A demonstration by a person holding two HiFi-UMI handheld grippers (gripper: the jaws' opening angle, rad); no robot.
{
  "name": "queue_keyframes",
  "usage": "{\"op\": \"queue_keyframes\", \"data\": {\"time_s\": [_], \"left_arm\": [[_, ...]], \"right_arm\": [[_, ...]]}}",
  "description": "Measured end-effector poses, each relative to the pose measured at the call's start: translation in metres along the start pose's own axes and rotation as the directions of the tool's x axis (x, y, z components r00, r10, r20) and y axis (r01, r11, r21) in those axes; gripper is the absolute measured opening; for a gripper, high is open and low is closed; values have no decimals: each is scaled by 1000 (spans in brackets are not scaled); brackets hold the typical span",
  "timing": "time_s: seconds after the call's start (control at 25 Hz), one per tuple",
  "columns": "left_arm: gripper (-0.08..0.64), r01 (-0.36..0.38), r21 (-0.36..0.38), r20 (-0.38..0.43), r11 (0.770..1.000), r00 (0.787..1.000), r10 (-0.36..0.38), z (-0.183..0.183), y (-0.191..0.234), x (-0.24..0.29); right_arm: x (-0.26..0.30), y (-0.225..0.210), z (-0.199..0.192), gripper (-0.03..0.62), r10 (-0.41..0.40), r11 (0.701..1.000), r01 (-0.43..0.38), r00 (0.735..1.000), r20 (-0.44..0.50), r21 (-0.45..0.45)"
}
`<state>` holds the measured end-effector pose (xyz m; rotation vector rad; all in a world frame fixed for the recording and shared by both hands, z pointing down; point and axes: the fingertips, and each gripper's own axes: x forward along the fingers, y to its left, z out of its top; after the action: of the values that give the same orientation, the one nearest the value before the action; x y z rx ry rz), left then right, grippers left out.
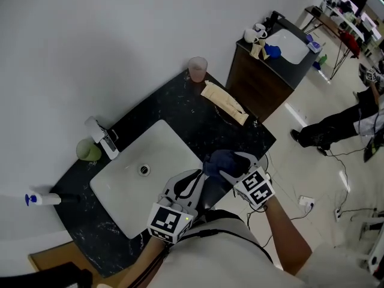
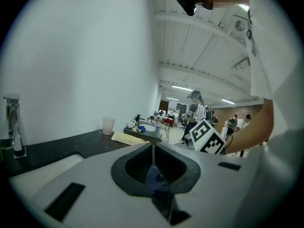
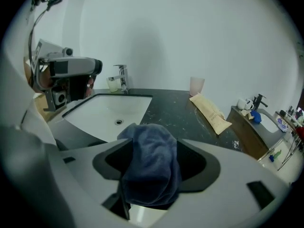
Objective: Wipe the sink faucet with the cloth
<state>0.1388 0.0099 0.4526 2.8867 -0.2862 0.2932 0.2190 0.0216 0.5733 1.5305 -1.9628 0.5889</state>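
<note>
The cloth [image 3: 151, 167], a dark blue bundle, lay lengthwise in the right hand-held gripper [image 1: 231, 164]. Its long axis ran along the jaws and its far end pointed toward the sink [image 1: 126, 197]. Those jaws stood wide apart with a gap on either side of the cloth, so they were not pressing it. The left hand-held gripper [image 2: 153, 150] had its jaws together on a small fold of the same cloth. Both hovered at the front edge of the tabletop [image 1: 180, 107], by the sink's right corner. The faucet [image 1: 103, 138] stood upright at the back edge, well apart from them, its spout pointing over the basin.
</note>
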Motion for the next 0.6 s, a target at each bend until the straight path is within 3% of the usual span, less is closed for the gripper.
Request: {"op": "queue_keyframes", "data": {"time_s": [0.24, 0.36, 0.44, 0.6], "left_arm": [[11, 53, 27, -41, 998, 998, -52, -13, -13, 14], [11, 62, 19, -43, 998, 997, -62, -12, -15, 17], [11, 63, 19, -40, 998, 997, -62, -11, -16, 18], [11, 42, 13, -36, 999, 999, -41, -10, -13, 16]], "right_arm": [[13, 8, -13, 273, 14, 1000, -15, 997, -81, -15], [21, 3, -23, 264, 6, 1000, -3, 995, -100, 24], [21, -1, -23, 129, -17, 1000, 17, 992, -121, -4], [20, -2, -23, 90, -22, 998, 13, 990, -142, -58]]}}
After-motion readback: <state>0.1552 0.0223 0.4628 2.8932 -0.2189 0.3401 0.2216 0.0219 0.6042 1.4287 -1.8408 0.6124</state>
